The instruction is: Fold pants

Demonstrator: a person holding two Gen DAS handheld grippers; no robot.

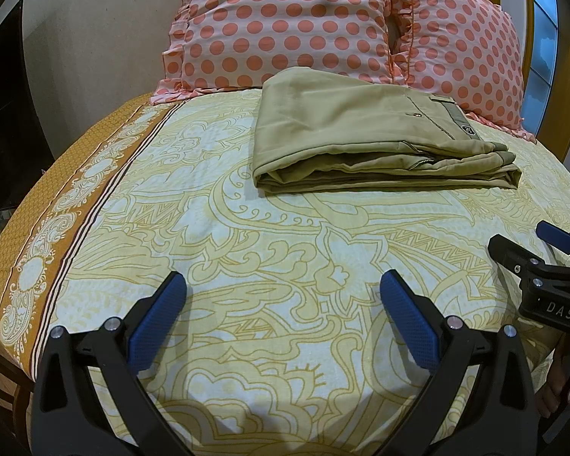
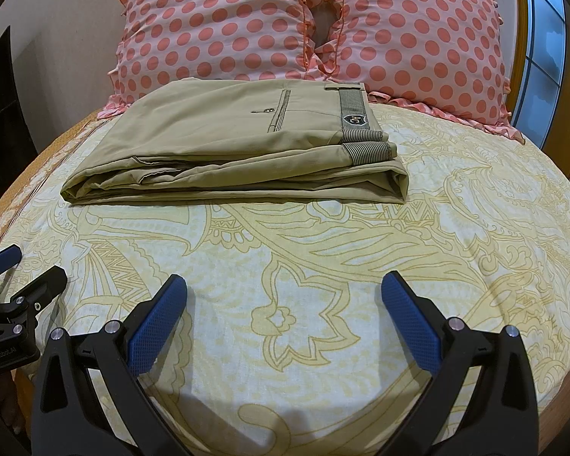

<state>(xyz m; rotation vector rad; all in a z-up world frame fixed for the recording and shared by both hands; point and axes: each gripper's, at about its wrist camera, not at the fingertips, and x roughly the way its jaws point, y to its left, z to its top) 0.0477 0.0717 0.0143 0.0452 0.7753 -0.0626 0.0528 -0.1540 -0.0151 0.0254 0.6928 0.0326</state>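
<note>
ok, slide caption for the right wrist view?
Folded khaki pants on yellow paisley bedsheet, open right gripper hovering clear.

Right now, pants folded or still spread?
Folded. The khaki pants lie as a compact stacked rectangle on the bedsheet, layered edges facing the cameras, waistband on top. Both grippers open, holding nothing.

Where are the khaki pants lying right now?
The pants lie folded on the patterned bedsheet, just in front of the polka-dot pillows, ahead of both open grippers and touched by neither.
</note>
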